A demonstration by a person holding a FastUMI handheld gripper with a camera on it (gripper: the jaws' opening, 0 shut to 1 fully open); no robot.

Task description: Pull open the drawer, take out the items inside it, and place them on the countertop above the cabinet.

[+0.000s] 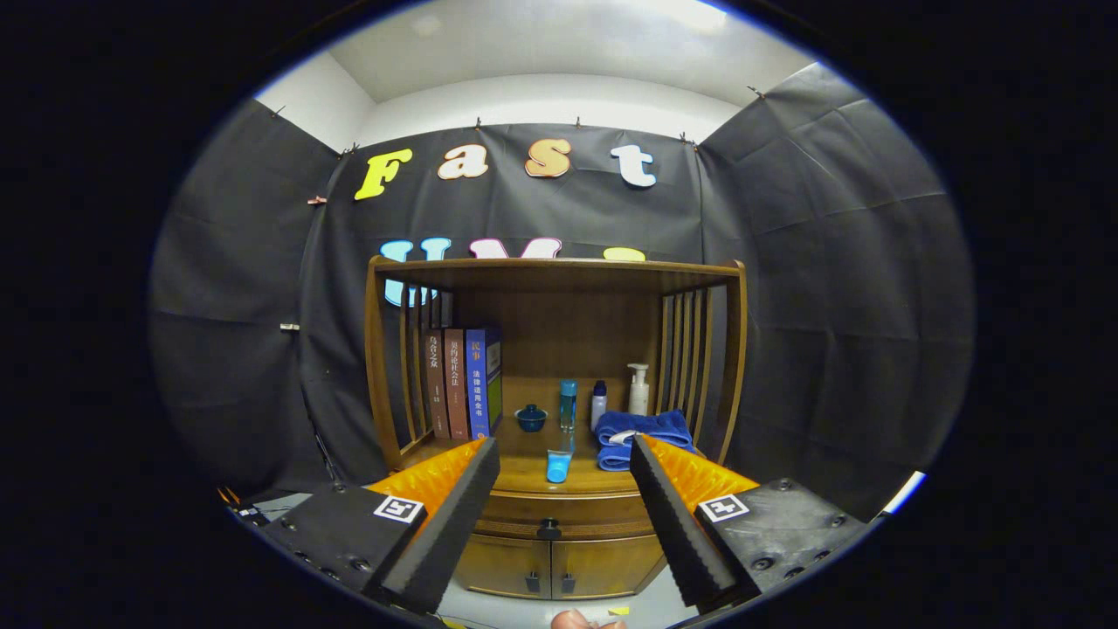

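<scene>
the claw (563, 489) is seen held wide apart, with nothing between its two fingers (445, 533), well short of the wooden cabinet (559, 384) that stands straight ahead of it. the drawer (559, 515) is seen shut, just under the worktop (524, 459), in the gap between the fingers; its small dark knob (548, 528) sits in the middle of that gap. what lies inside the drawer cannot be told. below the drawer two small cabinet doors (550, 568) are seen closed, each with a dark handle near the middle seam.

on the worktop, beyond the fingertips, a light blue tube (557, 466) is laid down near the front edge, between the fingers. further back a small dark blue bowl (531, 418) is set, with a tall teal bottle (568, 404) just beside it, then a small dark-capped white bottle (598, 404) and a white pump bottle (638, 390). a folded blue towel (642, 437) is placed just ahead of the right-hand finger. three upright books (463, 384) are stood against the slatted side, beyond the left-hand finger.

part of a hand (581, 620) is seen below the claw, between the fingers' bases.
</scene>
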